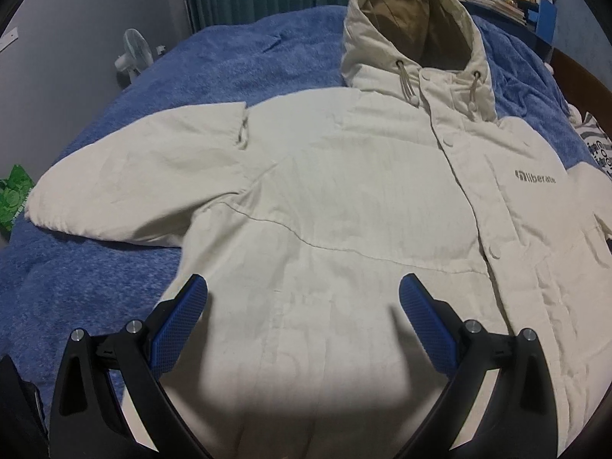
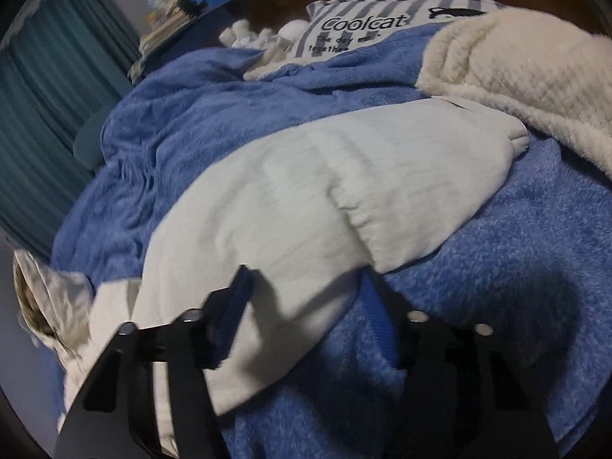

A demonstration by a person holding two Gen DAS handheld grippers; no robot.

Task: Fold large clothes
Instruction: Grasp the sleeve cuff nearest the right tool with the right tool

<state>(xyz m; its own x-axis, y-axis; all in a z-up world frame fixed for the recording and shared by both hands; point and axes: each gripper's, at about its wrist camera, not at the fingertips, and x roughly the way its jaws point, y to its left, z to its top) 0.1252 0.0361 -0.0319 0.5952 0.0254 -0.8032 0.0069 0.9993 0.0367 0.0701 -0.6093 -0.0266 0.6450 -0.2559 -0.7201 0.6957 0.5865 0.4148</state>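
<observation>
Cream hooded jacket point(image 1: 344, 191) spread front-up across blue blanket point(image 1: 95, 267), filling centre frame. Left gripper point(image 1: 302, 298) low centre, spread wide above hem, pinching nothing. Right gripper point(image 2: 306, 287) low centre, blurred, straddling sleeve point(image 2: 325, 191); grip impossible to tell.

Light: dim, cool, coming from above and behind.
Shadows: soft dark patch on the jacket point(image 1: 344, 199).
Blur: right wrist view smeared.
Edges: fisheye bending, black corners.
</observation>
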